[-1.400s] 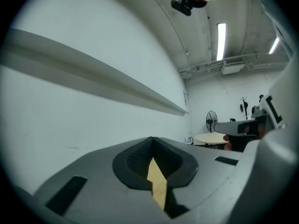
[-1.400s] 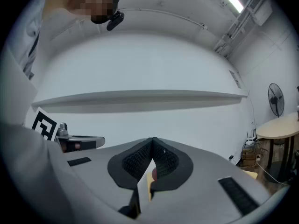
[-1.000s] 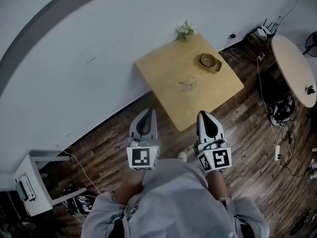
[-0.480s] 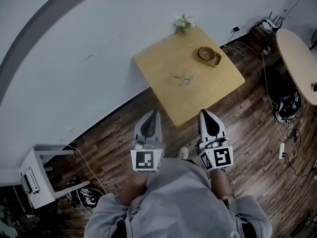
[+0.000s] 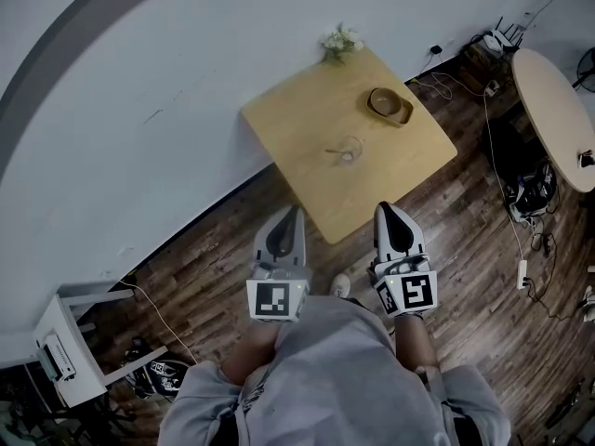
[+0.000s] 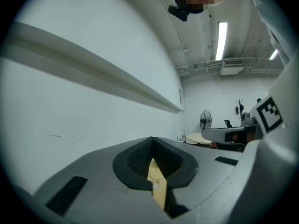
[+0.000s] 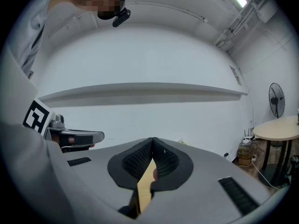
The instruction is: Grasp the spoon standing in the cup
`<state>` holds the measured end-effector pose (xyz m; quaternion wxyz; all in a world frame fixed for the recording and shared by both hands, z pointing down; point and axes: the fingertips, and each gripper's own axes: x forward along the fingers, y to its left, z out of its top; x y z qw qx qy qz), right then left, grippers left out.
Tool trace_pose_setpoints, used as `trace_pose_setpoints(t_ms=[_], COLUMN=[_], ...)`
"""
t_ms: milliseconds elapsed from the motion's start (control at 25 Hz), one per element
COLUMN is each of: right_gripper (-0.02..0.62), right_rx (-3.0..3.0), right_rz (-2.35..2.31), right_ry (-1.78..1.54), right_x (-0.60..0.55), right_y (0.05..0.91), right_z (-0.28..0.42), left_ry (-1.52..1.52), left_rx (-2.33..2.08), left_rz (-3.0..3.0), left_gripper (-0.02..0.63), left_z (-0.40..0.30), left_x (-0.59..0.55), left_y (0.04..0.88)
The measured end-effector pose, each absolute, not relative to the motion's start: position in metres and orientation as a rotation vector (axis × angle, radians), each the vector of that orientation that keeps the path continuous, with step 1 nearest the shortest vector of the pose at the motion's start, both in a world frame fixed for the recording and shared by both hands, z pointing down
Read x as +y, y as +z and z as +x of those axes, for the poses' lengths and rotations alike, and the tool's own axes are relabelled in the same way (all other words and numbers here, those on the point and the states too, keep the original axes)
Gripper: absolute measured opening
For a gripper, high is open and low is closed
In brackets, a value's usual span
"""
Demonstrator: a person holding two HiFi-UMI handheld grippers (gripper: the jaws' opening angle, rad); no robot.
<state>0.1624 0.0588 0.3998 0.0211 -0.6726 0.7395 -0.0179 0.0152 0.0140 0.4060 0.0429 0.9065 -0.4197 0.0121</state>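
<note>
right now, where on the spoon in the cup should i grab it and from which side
Probably by the bare handle end of the spoon that pokes out over the rim of the clear cup. It leans left in the head view, so come down from above on that side, closing across the handle; the bowl end sits inside the glass.

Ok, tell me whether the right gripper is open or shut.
Shut. In the right gripper view, the right gripper has its jaws closed together at the tip, with nothing held between them.
</note>
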Motion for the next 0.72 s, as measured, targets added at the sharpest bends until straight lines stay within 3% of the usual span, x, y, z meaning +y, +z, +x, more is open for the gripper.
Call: trace_pose_setpoints(t_ms=[520, 720], right_gripper=[-0.002, -0.002], right_rx=[2.147, 2.205], right_rz=[-2.28, -2.43], right_ry=[-0.013, 0.142], right_x=[-0.029, -0.051], right_y=[0.396, 0.403], right_z=[0.155, 0.15], left_ry=[-0.019, -0.006], left_rx=[-1.207, -1.17], left_rz=[2.863, 2.903], left_gripper=[0.0, 0.0], left_z=[-0.026, -0.036], left_x=[-0.092, -0.12], left_y=[0.393, 0.392])
